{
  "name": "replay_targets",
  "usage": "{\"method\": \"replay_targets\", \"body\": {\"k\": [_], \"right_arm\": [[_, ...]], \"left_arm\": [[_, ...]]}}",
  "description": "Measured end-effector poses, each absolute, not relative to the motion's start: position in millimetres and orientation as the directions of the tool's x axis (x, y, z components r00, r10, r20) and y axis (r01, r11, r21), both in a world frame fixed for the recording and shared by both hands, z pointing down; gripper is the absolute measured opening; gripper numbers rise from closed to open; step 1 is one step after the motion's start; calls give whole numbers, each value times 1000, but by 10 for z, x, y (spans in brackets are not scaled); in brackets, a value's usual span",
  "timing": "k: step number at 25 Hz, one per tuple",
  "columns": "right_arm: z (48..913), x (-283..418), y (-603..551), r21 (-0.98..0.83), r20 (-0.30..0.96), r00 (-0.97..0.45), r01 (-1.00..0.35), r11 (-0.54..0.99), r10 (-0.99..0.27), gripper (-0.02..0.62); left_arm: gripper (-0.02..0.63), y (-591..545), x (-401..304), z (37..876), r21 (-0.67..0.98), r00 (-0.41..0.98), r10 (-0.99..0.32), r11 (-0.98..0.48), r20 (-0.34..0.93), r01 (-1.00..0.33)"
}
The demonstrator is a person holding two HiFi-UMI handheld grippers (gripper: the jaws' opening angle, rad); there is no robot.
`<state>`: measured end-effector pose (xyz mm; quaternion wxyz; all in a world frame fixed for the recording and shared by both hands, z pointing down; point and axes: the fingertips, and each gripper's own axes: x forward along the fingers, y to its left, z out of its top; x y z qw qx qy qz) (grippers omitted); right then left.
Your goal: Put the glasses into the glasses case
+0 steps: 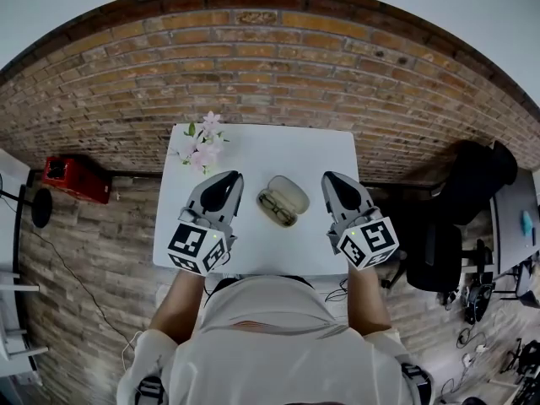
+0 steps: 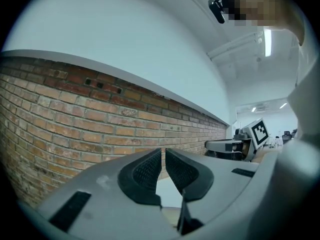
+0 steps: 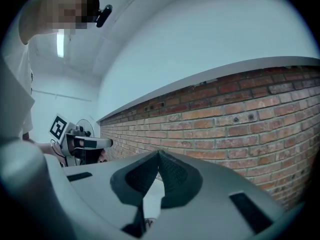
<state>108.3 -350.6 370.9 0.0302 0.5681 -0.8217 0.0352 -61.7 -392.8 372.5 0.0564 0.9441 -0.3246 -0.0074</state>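
An open cream glasses case (image 1: 287,194) lies in the middle of the white table (image 1: 278,150). A pair of dark-framed glasses (image 1: 277,207) rests in its nearer half. My left gripper (image 1: 223,181) hovers just left of the case, pointing level toward the brick wall, jaws together and empty (image 2: 163,151). My right gripper (image 1: 332,179) is just right of the case, also level, its jaws shut on nothing (image 3: 159,154). Neither gripper touches the case or the glasses. Each gripper view shows only the wall and the other gripper, not the case.
A sprig of pink flowers (image 1: 202,146) lies at the table's far left corner, close to the left gripper. A brick wall (image 1: 278,66) stands behind the table. A black chair (image 1: 439,256) is to the right and a red box (image 1: 76,178) sits on the floor to the left.
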Motion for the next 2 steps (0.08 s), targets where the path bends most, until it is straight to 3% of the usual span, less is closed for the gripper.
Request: {"method": "replay_targets", "body": {"k": [2], "right_arm": [[3736,1080,-3494,-29,97,-357,-934,356,-929,52]], "left_arm": [[35,-3909,-620,3730,125,791,-611,-783,23,-609]]}}
